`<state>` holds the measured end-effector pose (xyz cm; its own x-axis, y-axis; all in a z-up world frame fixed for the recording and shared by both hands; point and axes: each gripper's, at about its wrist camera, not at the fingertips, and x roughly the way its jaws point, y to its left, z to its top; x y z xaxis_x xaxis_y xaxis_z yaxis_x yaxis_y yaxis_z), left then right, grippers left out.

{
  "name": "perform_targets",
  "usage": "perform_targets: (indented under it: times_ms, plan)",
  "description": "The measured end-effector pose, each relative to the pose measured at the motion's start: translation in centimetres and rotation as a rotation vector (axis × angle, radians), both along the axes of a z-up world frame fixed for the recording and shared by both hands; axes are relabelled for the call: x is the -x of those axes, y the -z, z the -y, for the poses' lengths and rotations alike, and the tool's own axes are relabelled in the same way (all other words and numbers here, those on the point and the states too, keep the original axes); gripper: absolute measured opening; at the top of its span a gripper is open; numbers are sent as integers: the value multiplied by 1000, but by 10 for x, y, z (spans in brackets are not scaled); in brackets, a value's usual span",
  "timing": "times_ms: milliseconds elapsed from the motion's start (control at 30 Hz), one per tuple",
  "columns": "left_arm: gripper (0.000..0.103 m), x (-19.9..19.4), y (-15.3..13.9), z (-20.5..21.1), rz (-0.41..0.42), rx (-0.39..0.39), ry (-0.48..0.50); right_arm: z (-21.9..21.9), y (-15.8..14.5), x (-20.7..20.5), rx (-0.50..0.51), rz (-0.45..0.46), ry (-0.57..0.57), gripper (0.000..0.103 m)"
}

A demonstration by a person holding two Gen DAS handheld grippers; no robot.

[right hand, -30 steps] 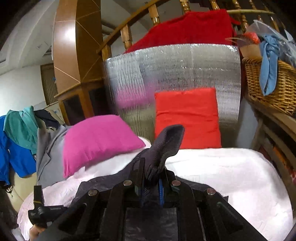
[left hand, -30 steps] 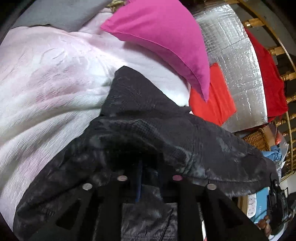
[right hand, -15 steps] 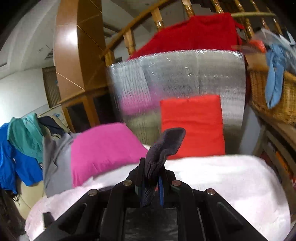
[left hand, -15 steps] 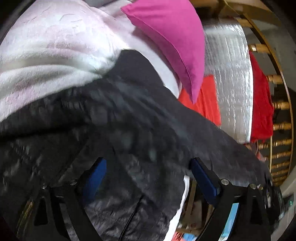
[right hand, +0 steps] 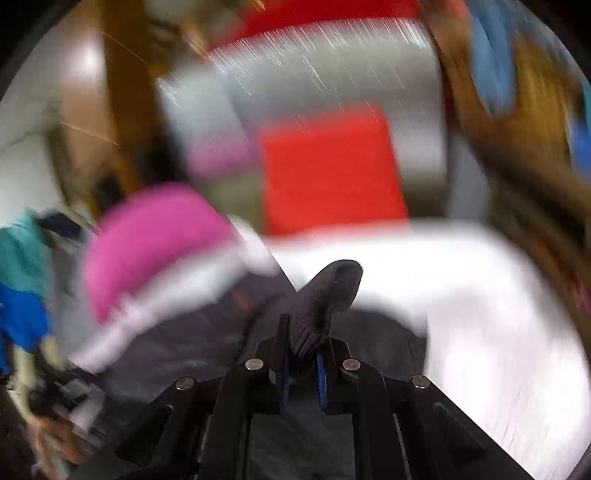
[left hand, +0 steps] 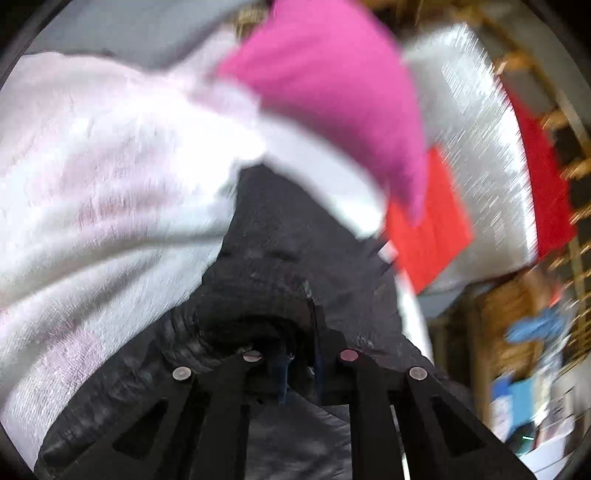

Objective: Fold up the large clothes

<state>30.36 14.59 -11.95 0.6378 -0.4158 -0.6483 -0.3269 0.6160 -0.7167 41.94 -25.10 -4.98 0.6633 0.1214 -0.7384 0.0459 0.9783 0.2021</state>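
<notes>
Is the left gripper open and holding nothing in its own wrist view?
No: the left gripper has its jaws closed on a bunched fold of the black jacket.

Both views heavily motion-blurred. Bed with pale pink-white blanket (left hand: pixel 110 177) fills the foreground. Magenta pillow (left hand: pixel 332 85) lies at its head, red cushion (right hand: pixel 332 170) beside it, propped against a silver foil-like panel (left hand: pixel 465 122). Red cloth (left hand: pixel 546 192) hangs over a wooden spindle railing (left hand: pixel 569 122) behind the panel. Grey fabric (left hand: pixel 129 29) beyond the blanket's far edge. Brown wooden cabinet (right hand: pixel 96 92) with a light glare on it, white wall (right hand: pixel 26 166) next to it. Teal and blue clothes (right hand: pixel 22 280) hang at the left side. Wicker basket (right hand: pixel 535 96) with blue cloth (right hand: pixel 491 62) at the right.
</notes>
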Motion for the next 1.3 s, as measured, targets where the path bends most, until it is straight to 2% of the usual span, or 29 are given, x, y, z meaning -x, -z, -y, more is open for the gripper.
perform_targets:
  times_ms: [67, 100, 167, 267, 300, 333, 367, 400, 467, 500, 567, 633, 667, 733, 767, 833, 900, 967, 1067, 1167, 1233, 1267, 1300]
  plan:
    - [11, -6, 9, 14, -32, -86, 54, 9, 50, 1, -34, -100, 19, 11]
    - [11, -5, 8, 17, -21, -113, 66, 12, 55, 7, -55, -74, 30, 11]
    - [11, 0, -2, 18, 13, -155, 72, 12, 37, 8, -66, -32, 27, 11]
    - [11, 10, -23, 21, 112, -178, 81, 17, -11, 12, -76, 105, 12, 11]
    - [11, 10, -23, 25, 121, -200, 92, 18, -21, 12, -73, 133, 9, 11]
    - [11, 6, -18, 28, 96, -202, 105, 18, -22, 12, -56, 135, 13, 11]
    - [11, -1, -8, 31, 53, -204, 112, 17, -16, 9, -37, 116, 17, 11]
    - [12, -5, 2, 34, 28, -219, 116, 16, 3, 4, -15, 60, 23, 11]
    - [13, -9, 7, 36, 31, -258, 127, 16, 41, 0, 9, -52, 31, 11]
    - [15, -10, 5, 37, 34, -281, 140, 17, 52, 2, 23, -65, 31, 11]
    - [17, -9, -1, 36, 25, -294, 163, 17, 57, 7, 27, -44, 47, 12]
    - [21, -5, -4, 32, 17, -284, 178, 17, 52, 3, -6, -70, 53, 16]
    - [24, -1, -8, 28, 9, -269, 174, 20, 47, 2, -32, -73, 52, 21]
    - [41, 7, -16, 26, 0, -245, 156, 32, 36, 4, -114, -56, 56, 66]
    - [46, 16, -22, 24, 15, -232, 144, 38, 29, 13, -176, -31, 73, 88]
    - [69, 33, -33, 21, 64, -214, 99, 49, 19, 36, -291, 6, 115, 89]
    - [83, 53, -41, 18, 106, -202, 34, 57, 22, 61, -510, 19, 124, 89]
    - [83, 60, -38, 22, 117, -169, 22, 50, 35, 75, -641, -12, 122, 89]
    - [83, 37, -20, 40, 43, -132, 60, 30, 63, 70, -727, -89, 126, 89]
    - [83, 18, -6, 49, -23, -126, 50, 21, 77, 52, -719, -90, 180, 89]
    - [83, 11, -3, 50, -27, -140, 29, 16, 83, 34, -730, -89, 207, 88]
    - [82, 7, -1, 50, -27, -144, 29, 12, 83, 28, -722, -81, 209, 82]
    - [49, 5, -1, 50, -24, -163, 36, 11, 80, 25, -697, -85, 203, 43]
